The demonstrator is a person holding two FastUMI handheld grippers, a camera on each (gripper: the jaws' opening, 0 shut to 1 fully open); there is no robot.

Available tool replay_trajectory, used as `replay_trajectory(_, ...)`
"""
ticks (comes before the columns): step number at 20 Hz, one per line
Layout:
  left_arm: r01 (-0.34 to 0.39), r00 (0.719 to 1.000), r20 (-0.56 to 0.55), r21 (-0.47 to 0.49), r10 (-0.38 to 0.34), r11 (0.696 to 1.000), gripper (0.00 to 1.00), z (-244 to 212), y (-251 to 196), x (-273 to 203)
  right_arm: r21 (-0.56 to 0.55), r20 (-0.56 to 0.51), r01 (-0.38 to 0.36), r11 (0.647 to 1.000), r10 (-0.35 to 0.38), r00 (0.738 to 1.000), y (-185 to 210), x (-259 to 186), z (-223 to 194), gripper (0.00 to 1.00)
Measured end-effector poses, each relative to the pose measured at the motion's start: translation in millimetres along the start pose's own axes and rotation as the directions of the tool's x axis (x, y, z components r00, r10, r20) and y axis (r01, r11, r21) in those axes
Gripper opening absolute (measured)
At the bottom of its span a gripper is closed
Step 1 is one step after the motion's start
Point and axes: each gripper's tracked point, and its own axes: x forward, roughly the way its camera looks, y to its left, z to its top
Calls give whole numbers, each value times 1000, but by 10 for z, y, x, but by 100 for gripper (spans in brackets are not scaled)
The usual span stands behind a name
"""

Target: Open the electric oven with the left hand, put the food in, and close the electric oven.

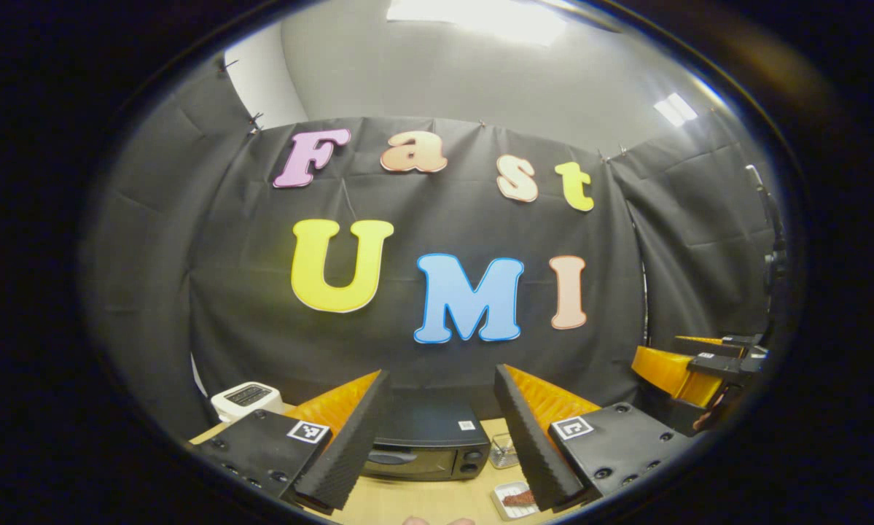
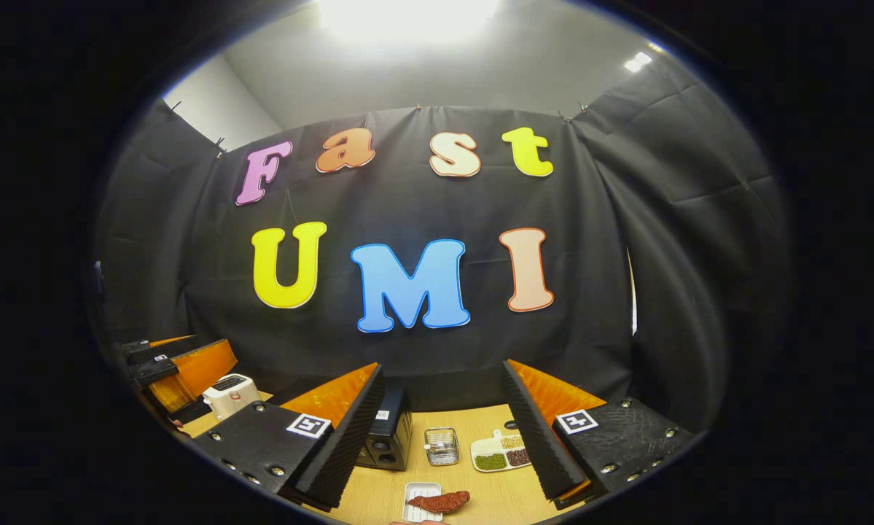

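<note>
Both tongs are raised high, spread wide and holding nothing: left tongs (image 1: 442, 437), right tongs (image 2: 444, 441). The electric oven (image 1: 426, 445) sits on the desk (image 1: 422, 499) at my left view's 6 o'clock, door shut. I judge opening it comes first, so I'd lower the left tongs squarely onto the door handle (image 1: 389, 457). The food (image 2: 439, 501) waits on a white tray (image 2: 418, 492) at the right view's 6 o'clock.
</note>
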Motion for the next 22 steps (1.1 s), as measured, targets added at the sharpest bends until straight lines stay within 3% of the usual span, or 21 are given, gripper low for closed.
replay_trajectory(5,-13,998,-68,1,13,1000,98,-315,136,184,-6,-12,18,1000,-18,1000,-28,59,-38,97)
replay_trajectory(8,5,990,-142,-13,-7,1000,95,-669,194,395,-10,-19,27,1000,-27,999,-62,89,-49,97)
replay_trajectory(9,14,987,-162,-16,-16,1000,99,-788,217,471,-13,-20,32,999,-32,999,-80,97,-46,97)
replay_trajectory(17,-36,944,-330,-34,22,999,99,-1902,619,1020,-31,-56,92,995,-94,994,-238,176,-175,97)
replay_trajectory(20,-10,929,-370,-21,2,1000,99,-2233,678,1252,-42,-63,102,994,-105,992,-278,210,-188,97)
replay_trajectory(21,-7,926,-376,-8,3,1000,92,-2308,718,1313,-47,-63,104,993,-107,992,-284,225,-176,97)
replay_trajectory(22,-7,923,-384,-2,6,1000,92,-2379,743,1370,-52,-60,109,993,-112,992,-302,234,-175,97)
